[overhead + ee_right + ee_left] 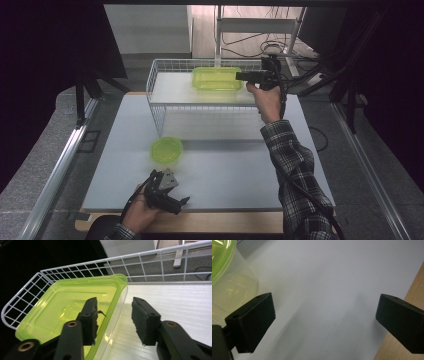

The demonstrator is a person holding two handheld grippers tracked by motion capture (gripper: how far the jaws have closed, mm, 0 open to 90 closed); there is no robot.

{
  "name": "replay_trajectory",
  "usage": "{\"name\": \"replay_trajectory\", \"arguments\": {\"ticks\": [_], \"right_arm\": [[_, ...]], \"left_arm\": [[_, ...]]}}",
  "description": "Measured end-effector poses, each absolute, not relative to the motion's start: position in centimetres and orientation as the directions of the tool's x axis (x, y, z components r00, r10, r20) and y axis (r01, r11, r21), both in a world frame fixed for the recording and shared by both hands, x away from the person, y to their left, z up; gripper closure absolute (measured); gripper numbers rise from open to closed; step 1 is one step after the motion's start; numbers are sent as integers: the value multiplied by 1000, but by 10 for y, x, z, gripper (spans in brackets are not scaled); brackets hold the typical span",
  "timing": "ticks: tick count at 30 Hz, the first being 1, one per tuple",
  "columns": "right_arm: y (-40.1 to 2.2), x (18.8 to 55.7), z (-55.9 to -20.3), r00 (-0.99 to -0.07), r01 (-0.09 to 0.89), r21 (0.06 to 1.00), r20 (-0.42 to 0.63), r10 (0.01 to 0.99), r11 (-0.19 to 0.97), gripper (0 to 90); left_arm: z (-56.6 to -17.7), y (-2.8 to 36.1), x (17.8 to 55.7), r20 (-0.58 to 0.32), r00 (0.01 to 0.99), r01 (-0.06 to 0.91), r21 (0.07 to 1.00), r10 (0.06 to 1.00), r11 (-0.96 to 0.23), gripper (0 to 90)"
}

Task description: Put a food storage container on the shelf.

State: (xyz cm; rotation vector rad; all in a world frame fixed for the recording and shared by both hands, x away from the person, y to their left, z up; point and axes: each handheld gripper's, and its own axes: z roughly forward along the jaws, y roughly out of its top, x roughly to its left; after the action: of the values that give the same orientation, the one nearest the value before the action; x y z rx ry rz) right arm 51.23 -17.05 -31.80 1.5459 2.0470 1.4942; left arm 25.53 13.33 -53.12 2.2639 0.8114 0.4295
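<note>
A rectangular lime-green container (215, 78) (67, 305) rests on the white shelf board (175, 300) inside a wire basket rack (155, 75). My right gripper (240, 76) (115, 315) reaches in from the right and straddles the container's near wall. One jaw is inside the tub and the other outside, with a gap at the wall, so it is open. A round green bowl (166, 150) (227, 287) stands on the table below the rack. My left gripper (181, 205) (324, 312) sits near the table's front edge, open wide, with nothing between its jaws.
The grey-white table top (324, 270) ends in a wooden strip (414, 285) along the front. The rack's wire rail (150, 255) rises around the shelf board at the back and left. Dark stands and cables lie beyond the table.
</note>
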Motion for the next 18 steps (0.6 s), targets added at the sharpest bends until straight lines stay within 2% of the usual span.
{"name": "replay_trajectory", "arguments": {"ticks": [1,6,12,18], "right_arm": [[-173,511,-317,-454,626,779,405,794,-40,498],[-178,507,-315,-479,626,779,416,773,-32,434],[-180,496,-313,-520,605,796,366,771,30,326],[-182,488,-312,-545,581,811,327,772,67,268]], "left_arm": [[-531,134,256,72,750,431,700,657,-569,22],[-531,135,256,52,752,436,709,658,-554,17],[-530,137,257,26,751,442,723,660,-531,16],[-531,135,257,33,755,438,717,654,-542,14]]}}
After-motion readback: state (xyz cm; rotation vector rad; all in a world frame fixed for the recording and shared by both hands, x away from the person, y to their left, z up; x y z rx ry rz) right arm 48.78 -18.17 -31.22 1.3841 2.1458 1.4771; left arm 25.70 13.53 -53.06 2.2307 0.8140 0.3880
